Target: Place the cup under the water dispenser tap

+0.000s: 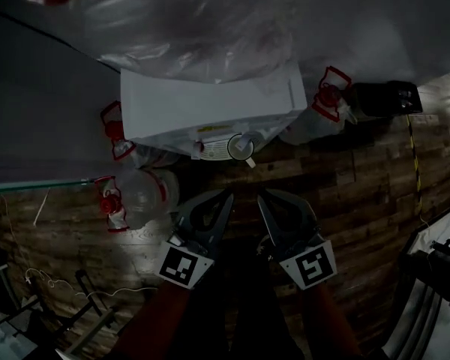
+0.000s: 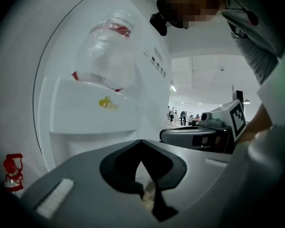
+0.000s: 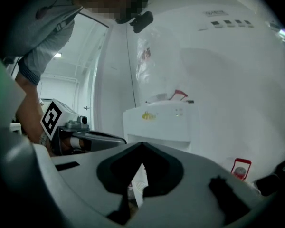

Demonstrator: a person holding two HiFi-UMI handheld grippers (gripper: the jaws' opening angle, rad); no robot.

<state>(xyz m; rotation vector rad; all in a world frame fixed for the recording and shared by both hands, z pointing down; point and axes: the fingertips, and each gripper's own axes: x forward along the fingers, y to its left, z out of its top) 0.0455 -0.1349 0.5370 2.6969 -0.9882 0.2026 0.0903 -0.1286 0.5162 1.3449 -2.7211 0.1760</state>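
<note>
Left tool (image 1: 226, 198), right tool (image 1: 261, 198) — level, closed

Room: dark wooden floor, bright open hall beyond.
Wood-plank floor (image 1: 360, 193) under the left gripper (image 1: 226, 195); white wall (image 2: 33, 80) ahead; ceiling lights (image 2: 173, 88) to its right.
</note>
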